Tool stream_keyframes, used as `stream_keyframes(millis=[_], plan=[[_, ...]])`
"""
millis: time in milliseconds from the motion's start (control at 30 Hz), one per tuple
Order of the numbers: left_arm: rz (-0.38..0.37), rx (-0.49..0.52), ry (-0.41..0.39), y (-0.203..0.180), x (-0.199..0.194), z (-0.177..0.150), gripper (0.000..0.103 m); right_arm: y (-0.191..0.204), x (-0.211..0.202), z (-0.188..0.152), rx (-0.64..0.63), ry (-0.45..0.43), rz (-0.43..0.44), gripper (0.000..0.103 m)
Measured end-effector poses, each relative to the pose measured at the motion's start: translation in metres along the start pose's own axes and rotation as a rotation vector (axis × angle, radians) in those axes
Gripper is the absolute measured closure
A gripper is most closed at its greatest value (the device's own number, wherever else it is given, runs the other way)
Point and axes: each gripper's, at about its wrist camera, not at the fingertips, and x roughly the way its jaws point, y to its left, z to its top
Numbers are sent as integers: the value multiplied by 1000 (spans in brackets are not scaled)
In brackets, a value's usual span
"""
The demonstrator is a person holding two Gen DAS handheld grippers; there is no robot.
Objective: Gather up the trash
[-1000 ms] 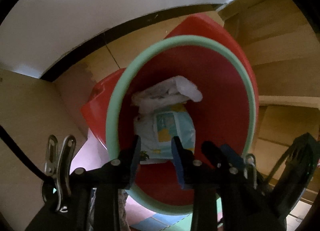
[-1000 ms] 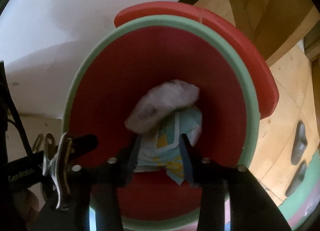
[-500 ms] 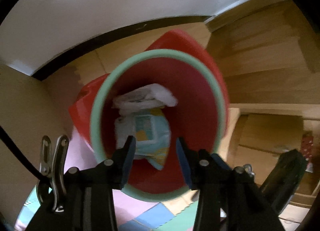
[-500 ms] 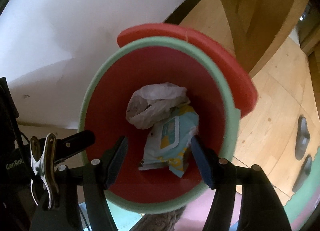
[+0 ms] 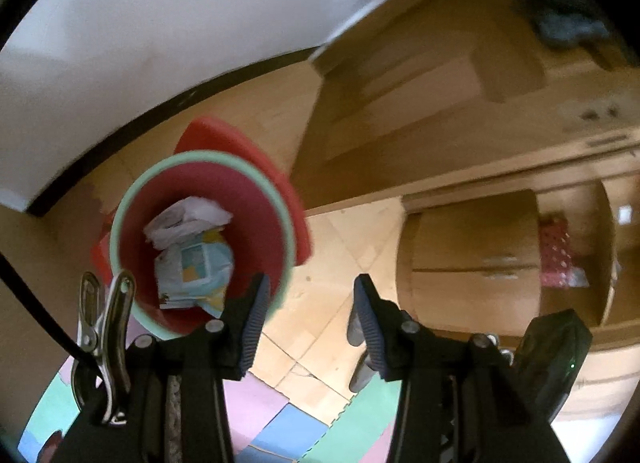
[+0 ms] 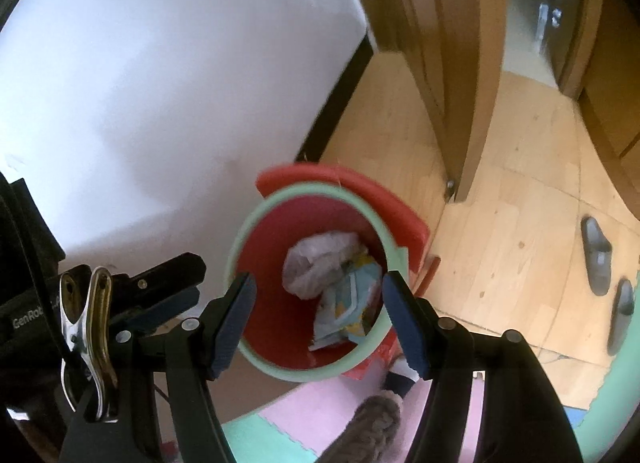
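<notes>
Both claws hang empty: left gripper (image 5: 308,299) and right gripper (image 6: 316,303), jaws apart. Below, the red bin (image 6: 272,263) holds a crumpled white bag (image 6: 316,263) and a blue packet (image 6: 348,303), probably wipes.

Pretty dim indoor daylight, white painted wall (image 6: 160,83) is the brightest bit. Heavy fisheye bending and black corners, motion blur smears the wooden cabinets (image 5: 460,103).

bin (image 6: 308,199) mouth open, wall (image 6: 160,83) close behind
</notes>
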Motion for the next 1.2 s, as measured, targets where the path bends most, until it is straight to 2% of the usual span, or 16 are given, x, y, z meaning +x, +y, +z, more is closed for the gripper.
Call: stream_keyframes(millis=[67, 100, 267, 400, 500, 933, 1200], plan=[[-10, 33, -9, -15, -18, -2, 57, 4, -15, 2, 0, -21, 5, 36], [-19, 52, -18, -23, -31, -3, 57, 12, -39, 4, 5, -53, 14, 36], [-65, 118, -57, -51, -89, -11, 57, 43, -107, 5, -6, -137, 52, 36], [-89, 175, -101, -66, -143, -19, 57, 70, -146, -3, -46, -190, 75, 36], [-80, 211, -130, -70, -171, -24, 57, 92, -168, -11, -85, -216, 85, 36], [-81, 270, -279, -42, -286, -39, 56, 174, -217, -28, -192, -302, 143, 35], [-34, 261, -388, -3, -350, -49, 56, 242, -234, -31, -297, -337, 208, 32]])
